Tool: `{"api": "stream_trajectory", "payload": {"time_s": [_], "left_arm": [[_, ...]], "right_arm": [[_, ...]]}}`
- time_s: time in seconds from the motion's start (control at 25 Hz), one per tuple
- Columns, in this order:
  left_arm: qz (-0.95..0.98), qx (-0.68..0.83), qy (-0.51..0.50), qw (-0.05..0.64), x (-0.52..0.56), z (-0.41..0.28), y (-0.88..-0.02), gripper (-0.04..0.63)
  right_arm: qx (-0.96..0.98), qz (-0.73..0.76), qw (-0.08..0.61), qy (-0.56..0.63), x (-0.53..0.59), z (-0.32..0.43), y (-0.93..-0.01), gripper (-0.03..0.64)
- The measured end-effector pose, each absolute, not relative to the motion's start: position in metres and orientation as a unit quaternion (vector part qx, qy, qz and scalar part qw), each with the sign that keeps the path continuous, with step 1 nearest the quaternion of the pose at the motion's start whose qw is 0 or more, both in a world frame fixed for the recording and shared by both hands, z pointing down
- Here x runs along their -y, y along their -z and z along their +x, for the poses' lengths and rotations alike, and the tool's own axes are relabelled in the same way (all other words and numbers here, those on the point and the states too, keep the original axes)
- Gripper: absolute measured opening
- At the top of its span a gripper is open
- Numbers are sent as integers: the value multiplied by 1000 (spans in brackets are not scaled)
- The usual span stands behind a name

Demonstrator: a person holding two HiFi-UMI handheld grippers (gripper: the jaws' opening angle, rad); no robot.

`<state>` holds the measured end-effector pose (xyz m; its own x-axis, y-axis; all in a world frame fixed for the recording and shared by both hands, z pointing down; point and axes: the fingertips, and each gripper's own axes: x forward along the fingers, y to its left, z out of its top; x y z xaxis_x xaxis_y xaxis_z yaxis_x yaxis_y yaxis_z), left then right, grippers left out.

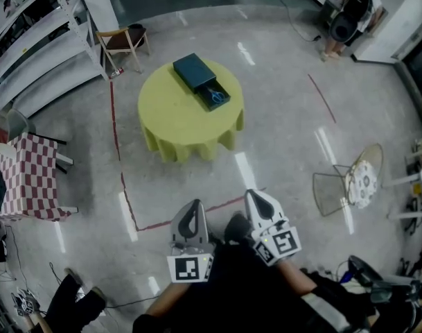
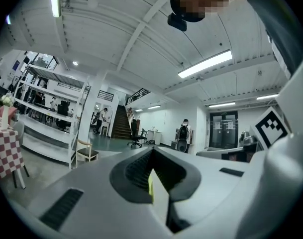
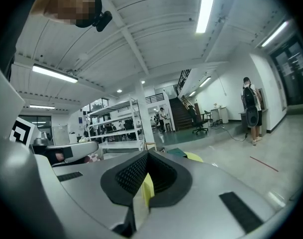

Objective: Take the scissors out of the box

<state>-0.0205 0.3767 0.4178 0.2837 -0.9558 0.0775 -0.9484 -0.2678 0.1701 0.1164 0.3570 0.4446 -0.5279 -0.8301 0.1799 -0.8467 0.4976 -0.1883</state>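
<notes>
Currently on view, left to right:

- Item: checked table [image 1: 27, 175], far left, with grey shelving [image 1: 41, 44] behind it and a wooden chair [image 1: 124, 41] beside the rack. None of these are part of the task.
- Item: round surface [image 1: 179, 127] under a yellow-green cloth, standing on the floor well ahead of the person.
- Item: dark teal box [image 1: 193, 71], lying on the far side of the surface with its near end open.
- Item: scissors [image 1: 216, 96] with blue handles, lying flat in the open end of the box.
- Item: left tool [image 1: 192, 210], held close to the body and well apart from the surface. Its own view shows the jaws brought together with nothing between them [image 2: 151, 171].
- Item: right tool [image 1: 258, 201], just beside the left one and equally distant from the box. Its jaws are likewise together and empty [image 3: 145, 178].
- Item: wire chair [image 1: 349, 182], on the floor to the right.
- Item: person with a backpack [image 1: 353, 9], standing far off at the upper right.

Status of task: by the look of it, not begun. The scissors are untouched in the box. What is left is to approach the surface, part one tool's jaws, take hold of the scissors and lift them clear.

Markings: no brand, label or legible writing shows on the box, the scissors or the cloth. The square black-and-white markers on the tool cubes are patterns, not text.
</notes>
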Motion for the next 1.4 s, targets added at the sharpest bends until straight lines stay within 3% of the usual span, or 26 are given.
{"api": "stream_trajectory", "payload": {"time_s": [0.56,1.4], "left_arm": [[803,589,27,89,-306,-38,-423,-2],[784,610,2,112,-63,-13,-427,-2]], "right_arm": [[861,492,38,-121,-292,97,-455,-3],[884,447,71,-120,-40,110,-465,-3]]}}
